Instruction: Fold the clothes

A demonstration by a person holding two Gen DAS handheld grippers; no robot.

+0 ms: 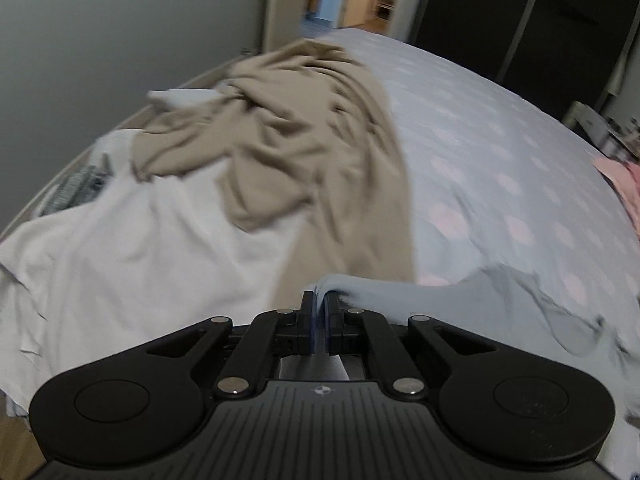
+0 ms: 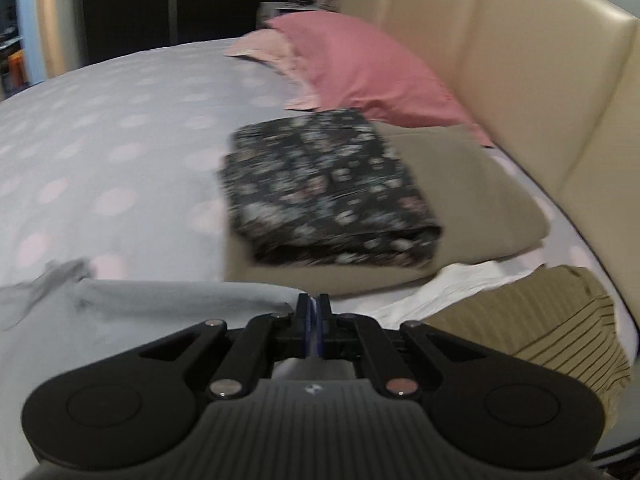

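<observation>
pink pillow point(image 2: 360, 64) w/ cream headboard point(image 2: 540, 80), dotted bed sheet point(image 1: 500, 152), dark wardrobe point(image 1: 520, 12)

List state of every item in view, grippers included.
left gripper: shut on blue garment
right gripper: shut on blue garment
blue garment: pinched at two spots, lifted
beige garment: crumpled, unfolded
white garment: spread, unfolded
floral garment: folded, stacked on tan garment
tan garment: folded
striped garment: loose heap

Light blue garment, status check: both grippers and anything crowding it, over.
Left gripper and right gripper both shut on light blue garment. Tan garment beside it. Folded stack ahead.
</observation>
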